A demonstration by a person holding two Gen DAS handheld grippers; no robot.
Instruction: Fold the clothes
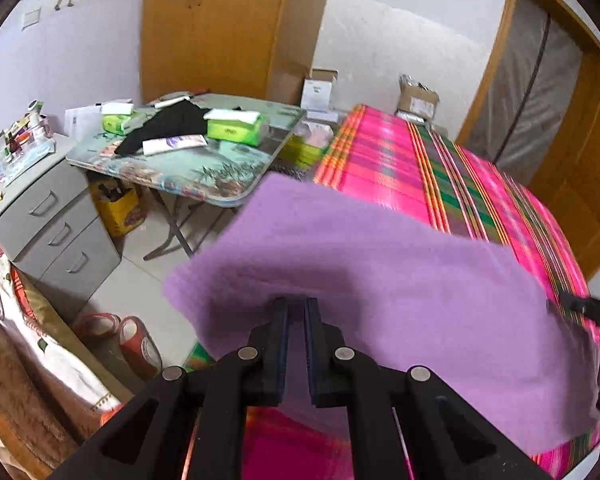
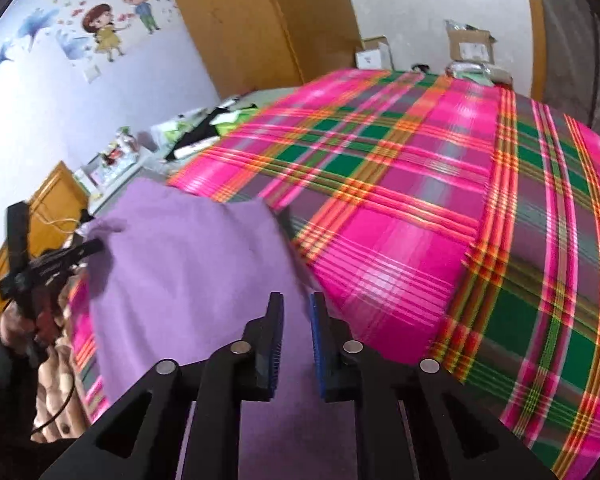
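The left claw [image 1: 296, 302] is pinched shut on the near edge of a purple cloth [image 1: 380, 280], which spreads away in front of it and to its right, lifted and draped above the bed [image 1: 400, 160] with its pink and green plaid cover. Beyond that claw to its left stand a grey drawer unit [image 1: 56, 224] and a cluttered folding table [image 1: 204, 168], neither part of the job. Further right, the right claw [image 2: 296, 300] has its jaws parted a little and does not grip the cloth, though purple fabric lies under and ahead of it, reaching off to its left where the other claw holds a corner. To the right of this claw the plaid cover is bare. My reading is that one fold is under way: the left side of the cloth is being carried over while the right side has been let go onto the bed. The cloth looks already doubled in places, but the edges are blurred, so I cannot tell how many folds are in. What seems left is laying the carried edge down, squaring it, and perhaps another fold.
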